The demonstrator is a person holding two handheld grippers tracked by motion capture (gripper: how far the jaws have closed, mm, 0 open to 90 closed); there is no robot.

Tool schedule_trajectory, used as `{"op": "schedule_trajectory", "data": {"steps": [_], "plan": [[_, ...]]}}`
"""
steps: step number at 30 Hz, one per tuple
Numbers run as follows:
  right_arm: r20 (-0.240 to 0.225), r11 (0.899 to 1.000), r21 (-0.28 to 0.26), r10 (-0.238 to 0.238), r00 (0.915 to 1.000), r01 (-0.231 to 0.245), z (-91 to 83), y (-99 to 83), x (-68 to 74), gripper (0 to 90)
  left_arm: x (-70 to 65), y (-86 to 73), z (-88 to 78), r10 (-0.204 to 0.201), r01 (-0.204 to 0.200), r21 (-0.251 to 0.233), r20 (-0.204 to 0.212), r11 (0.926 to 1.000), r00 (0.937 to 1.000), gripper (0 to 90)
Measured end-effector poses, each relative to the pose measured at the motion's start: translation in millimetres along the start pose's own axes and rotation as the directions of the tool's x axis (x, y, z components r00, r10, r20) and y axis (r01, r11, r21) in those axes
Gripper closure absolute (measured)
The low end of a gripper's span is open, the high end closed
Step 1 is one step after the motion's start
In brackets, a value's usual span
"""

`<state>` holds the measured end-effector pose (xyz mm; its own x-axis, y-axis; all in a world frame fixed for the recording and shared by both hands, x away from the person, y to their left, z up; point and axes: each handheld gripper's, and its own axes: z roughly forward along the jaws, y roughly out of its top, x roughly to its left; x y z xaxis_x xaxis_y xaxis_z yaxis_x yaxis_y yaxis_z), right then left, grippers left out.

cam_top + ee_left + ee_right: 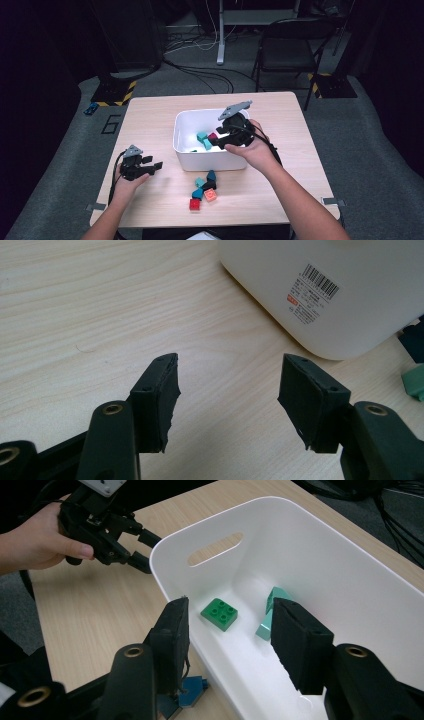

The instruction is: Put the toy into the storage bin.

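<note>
A white bin (210,161) stands mid-table; its labelled wall (350,305) fills the top right of the left gripper view. Inside lie a green brick (220,613) and teal bricks (270,615). My right gripper (215,140) hovers over the bin's near right part, and its jaws (230,635) are open with nothing between them. Several loose bricks (205,187), red, orange, teal and dark blue, sit on the table in front of the bin. My left gripper (159,165) rests low over the wood left of the bin, open and empty (227,400); the right gripper view shows it (145,550) beyond the bin's corner.
The wooden table (150,125) has bare room to the left and behind the bin. A teal brick (415,382) and a dark blue one (412,340) lie at the bin's corner. A folding chair (287,47) and floor cables (200,70) lie beyond the table.
</note>
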<state>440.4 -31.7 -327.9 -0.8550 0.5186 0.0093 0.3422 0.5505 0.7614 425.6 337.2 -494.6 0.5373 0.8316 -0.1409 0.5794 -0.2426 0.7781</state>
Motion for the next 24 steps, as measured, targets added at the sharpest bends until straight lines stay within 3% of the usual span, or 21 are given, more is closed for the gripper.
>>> {"op": "schedule_trajectory", "data": {"steps": [14,24], "plan": [[-0.028,1.000,-0.021,0.002,0.9996,-0.002,-6.3,-30.1,23.2,49.5,-0.1,0.2,-0.2,0.006,-0.006,0.006,0.000,1.0000,1.0000,40.5],[-0.027,1.000,-0.017,-0.011,0.9996,0.011,5.5,-53.1,33.5,49.8,-0.2,0.1,-0.2,0.006,-0.006,0.007,0.000,1.0000,1.0000,40.5]]}}
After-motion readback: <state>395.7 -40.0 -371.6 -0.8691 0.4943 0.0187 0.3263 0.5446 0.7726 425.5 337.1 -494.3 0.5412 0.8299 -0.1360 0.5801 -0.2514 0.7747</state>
